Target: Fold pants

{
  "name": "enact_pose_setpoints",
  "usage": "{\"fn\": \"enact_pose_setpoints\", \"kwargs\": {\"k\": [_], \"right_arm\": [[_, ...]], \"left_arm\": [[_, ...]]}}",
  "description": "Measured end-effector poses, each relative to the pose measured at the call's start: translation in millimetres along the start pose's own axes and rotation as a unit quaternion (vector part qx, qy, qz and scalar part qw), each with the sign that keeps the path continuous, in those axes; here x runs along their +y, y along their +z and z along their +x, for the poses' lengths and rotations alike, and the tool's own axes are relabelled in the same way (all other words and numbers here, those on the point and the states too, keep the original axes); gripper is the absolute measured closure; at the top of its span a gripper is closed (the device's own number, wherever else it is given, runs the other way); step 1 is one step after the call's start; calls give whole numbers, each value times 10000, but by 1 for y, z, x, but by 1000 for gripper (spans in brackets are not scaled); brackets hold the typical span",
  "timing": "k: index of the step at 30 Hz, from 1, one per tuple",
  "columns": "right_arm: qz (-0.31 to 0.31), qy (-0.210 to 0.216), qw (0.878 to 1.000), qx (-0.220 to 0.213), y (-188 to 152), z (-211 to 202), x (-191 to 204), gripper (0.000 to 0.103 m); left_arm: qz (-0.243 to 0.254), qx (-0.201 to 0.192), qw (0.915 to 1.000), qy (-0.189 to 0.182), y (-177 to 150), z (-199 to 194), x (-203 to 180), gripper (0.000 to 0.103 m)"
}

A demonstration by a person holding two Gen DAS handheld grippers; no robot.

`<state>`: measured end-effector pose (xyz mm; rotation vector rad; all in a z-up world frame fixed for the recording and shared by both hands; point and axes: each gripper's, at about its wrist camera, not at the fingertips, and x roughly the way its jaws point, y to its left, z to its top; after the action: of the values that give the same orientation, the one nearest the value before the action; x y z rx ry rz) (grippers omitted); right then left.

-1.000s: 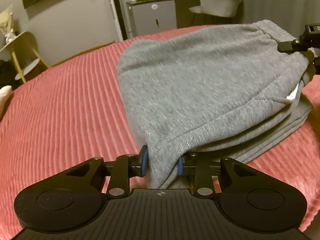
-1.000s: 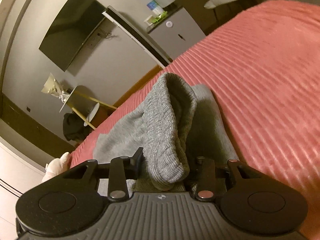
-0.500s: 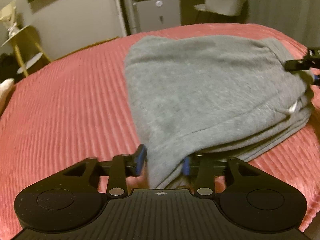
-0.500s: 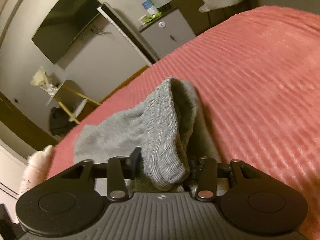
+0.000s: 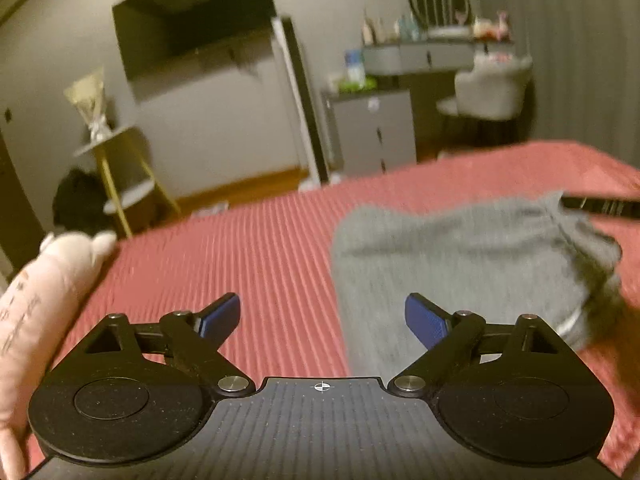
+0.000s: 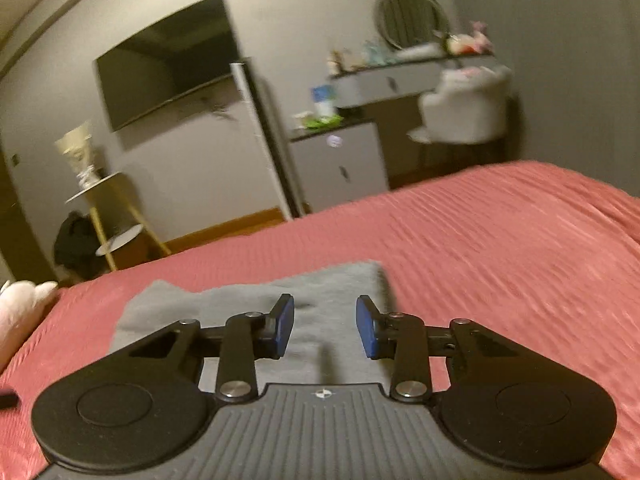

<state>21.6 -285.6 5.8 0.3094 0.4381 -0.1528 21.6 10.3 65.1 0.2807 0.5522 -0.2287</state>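
Now releasing: left gripper (image 5: 322,316) opening empty, right gripper (image 6: 325,325) closing empty above folded pants (image 6: 332,312); withdrawing upward, avoiding snags.

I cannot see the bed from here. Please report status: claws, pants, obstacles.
Left claw opening, nothing between pads. Right claw closing, empty. Grey knitted pants lie folded on red ribbed bedspread. Pink plush toy at left, clear of pants.
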Motion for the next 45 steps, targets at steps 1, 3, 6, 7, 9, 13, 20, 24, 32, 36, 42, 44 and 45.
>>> {"fn": "enact_pose_setpoints", "kwargs": {"k": [1, 3, 6, 7, 9, 13, 20, 24, 32, 36, 42, 44, 45], "right_arm": [[-122, 67, 9999, -12, -1, 3, 7, 69], [-294, 105, 9994, 125, -5, 14, 19, 69], [-880, -217, 9938, 637, -28, 47, 27, 74], [-1338, -311, 9886, 612, -38, 54, 29, 77], [-2110, -380, 9757, 439, -49, 53, 33, 77], [-1442, -237, 9887, 321, -26, 35, 30, 79], [-1539, -424, 9870, 163, -9, 61, 65, 79], [-2204, -366, 9729, 594, -37, 93, 57, 80], [-1434, -15, 9892, 317, -35, 75, 40, 80], [-1253, 172, 9917, 215, -37, 78, 29, 79], [-561, 478, 9968, 314, -21, 87, 6, 79], [-520, 469, 9972, 268, -17, 85, 4, 79], [-589, 404, 9971, 253, -17, 86, 5, 79]], "left_arm": [[-28, 69, 10000, -35, 2, 11, -1, 9], [-203, 320, 9991, -197, 0, 45, -9, 12], [-496, 905, 9935, -471, -14, 96, -30, 18], [-564, 1272, 9890, -497, -23, 115, -36, 22], [-769, 1481, 9851, -415, -44, 138, -44, 6], [-1160, 1411, 9825, -369, -51, 137, -33, 2], [-875, 1160, 9893, -129, -51, 122, -42, 6], [-798, 728, 9939, 207, -30, 109, -39, 18], [-620, 400, 9972, 132, 54, 177, -53, 19], [-749, 646, 9951, -25, 64, 218, -60, 25], [193, 766, 9969, 50, 37, 228, -85, 23], [278, 751, 9966, 178, 36, 235, -92, 19], [237, 757, 9966, 230, 38, 241, -94, 18]]}}
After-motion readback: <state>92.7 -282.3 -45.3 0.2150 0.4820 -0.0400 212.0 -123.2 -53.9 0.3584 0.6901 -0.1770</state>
